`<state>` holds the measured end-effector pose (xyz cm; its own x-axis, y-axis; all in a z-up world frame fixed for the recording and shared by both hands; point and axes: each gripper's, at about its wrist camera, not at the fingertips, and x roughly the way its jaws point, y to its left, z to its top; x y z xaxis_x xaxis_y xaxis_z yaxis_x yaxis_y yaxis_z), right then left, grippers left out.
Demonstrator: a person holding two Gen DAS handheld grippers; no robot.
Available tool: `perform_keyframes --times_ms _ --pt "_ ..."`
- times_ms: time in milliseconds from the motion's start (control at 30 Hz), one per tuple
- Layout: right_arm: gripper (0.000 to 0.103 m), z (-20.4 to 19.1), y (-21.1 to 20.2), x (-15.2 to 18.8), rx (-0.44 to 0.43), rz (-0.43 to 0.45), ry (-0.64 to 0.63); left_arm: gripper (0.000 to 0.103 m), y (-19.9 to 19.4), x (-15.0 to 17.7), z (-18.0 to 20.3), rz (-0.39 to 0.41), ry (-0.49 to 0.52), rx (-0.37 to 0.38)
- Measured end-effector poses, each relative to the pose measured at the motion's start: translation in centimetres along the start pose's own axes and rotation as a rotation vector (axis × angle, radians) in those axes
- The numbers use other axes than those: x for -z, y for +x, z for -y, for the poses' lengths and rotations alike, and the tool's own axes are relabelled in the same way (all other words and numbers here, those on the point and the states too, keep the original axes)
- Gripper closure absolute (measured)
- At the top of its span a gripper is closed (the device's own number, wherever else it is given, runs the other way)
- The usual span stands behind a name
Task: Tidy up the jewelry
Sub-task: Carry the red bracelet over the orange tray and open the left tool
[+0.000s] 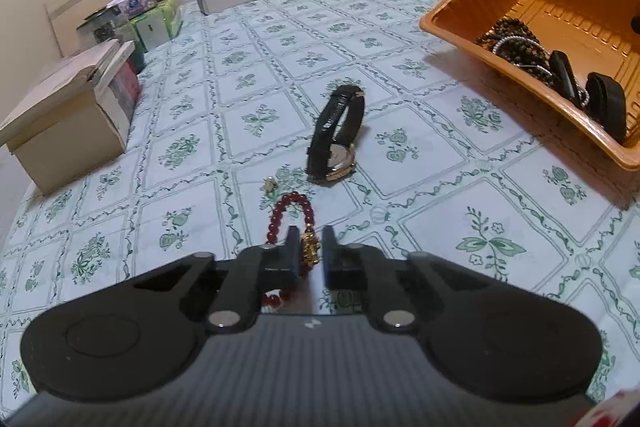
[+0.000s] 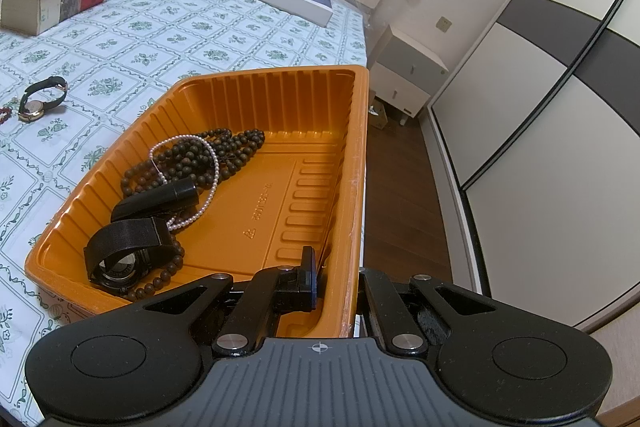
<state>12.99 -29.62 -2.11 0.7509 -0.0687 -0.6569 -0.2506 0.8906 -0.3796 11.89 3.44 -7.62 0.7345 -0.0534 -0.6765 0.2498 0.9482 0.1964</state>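
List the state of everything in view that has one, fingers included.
Left gripper: fingers shut on the red bead bracelet, at its gold charm.
Right gripper: fingers shut on the orange tray, at its near wall.
Orange tray: partly filled, with dark beads, a pearl strand and a black-strap watch.
Gold watch: on the tablecloth, strap looped closed, on its edge.

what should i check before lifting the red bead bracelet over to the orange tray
1. Left gripper shut on the red bead bracelet at its gold charm: ok.
2. Right gripper clamped on the orange plastic tray wall: ok.
3. Bare floor inside the tray: ok.
4. Path past the black-strap gold watch: ok.
5. Small pearl earring clear of the bracelet: cannot tell.
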Motion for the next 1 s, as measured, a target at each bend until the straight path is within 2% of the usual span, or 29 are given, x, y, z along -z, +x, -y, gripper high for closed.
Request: perform_keyframes --times_ms 200,333,600,767,1000 --pt "0.099 0.0 0.0 0.0 0.000 0.000 -0.001 0.097 -1.3 -0.2 0.2 0.021 -0.004 0.009" --pt "0.099 0.0 0.0 0.0 0.000 0.000 0.000 0.097 -3.1 -1.0 0.6 0.064 -0.004 0.013" --pt "0.099 0.0 0.0 0.0 0.000 0.000 -0.001 0.097 -5.8 -3.4 2.1 0.146 0.005 0.069" --pt "0.099 0.2 0.0 0.0 0.000 0.002 0.001 0.097 -6.7 -4.8 3.6 0.171 -0.013 0.146" --pt "0.099 0.2 0.0 0.0 -0.001 0.001 0.001 0.097 -7.0 -8.0 7.4 0.217 -0.049 0.319"
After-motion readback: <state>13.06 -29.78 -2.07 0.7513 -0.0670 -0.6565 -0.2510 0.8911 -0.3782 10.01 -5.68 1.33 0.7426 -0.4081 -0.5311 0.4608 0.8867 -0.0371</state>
